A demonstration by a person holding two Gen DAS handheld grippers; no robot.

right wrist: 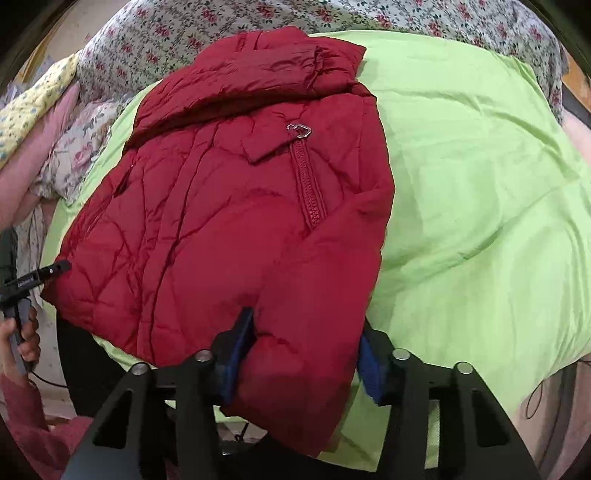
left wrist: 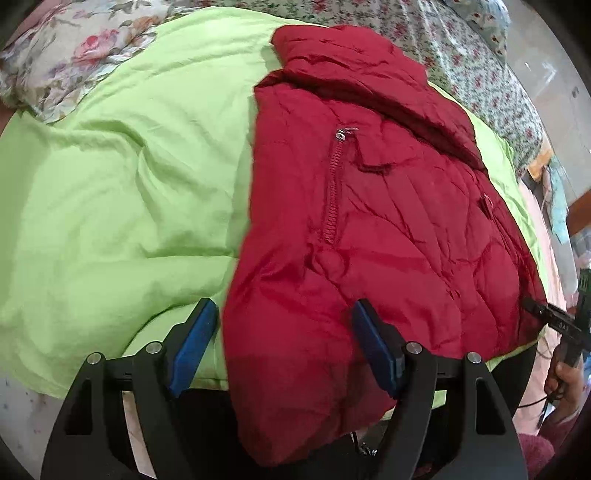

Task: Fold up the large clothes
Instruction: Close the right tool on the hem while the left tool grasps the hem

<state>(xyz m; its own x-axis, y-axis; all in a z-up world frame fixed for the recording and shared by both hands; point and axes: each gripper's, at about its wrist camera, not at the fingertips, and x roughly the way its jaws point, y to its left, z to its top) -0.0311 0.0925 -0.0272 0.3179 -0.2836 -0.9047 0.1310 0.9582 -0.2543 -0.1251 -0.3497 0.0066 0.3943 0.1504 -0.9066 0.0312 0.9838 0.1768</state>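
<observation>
A soft green sheet covers the bed. The left gripper has its jaws wide apart over the near edge of the red puffy jacket, not pinching it. The right gripper squeezes the jacket's near edge. The jacket lies flat on the sheet. Flowery bedding lies behind.

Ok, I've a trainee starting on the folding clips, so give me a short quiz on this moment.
1. True or false: the red jacket lies on a blue sheet.
2. What sits between the right gripper's jaws? A jacket fabric, B a pillow, C nothing.
3. Which metal part shows at the top of the jacket's zip?
Key: 1 false, the sheet is green; 2 A; 3 the zip pull.
</observation>
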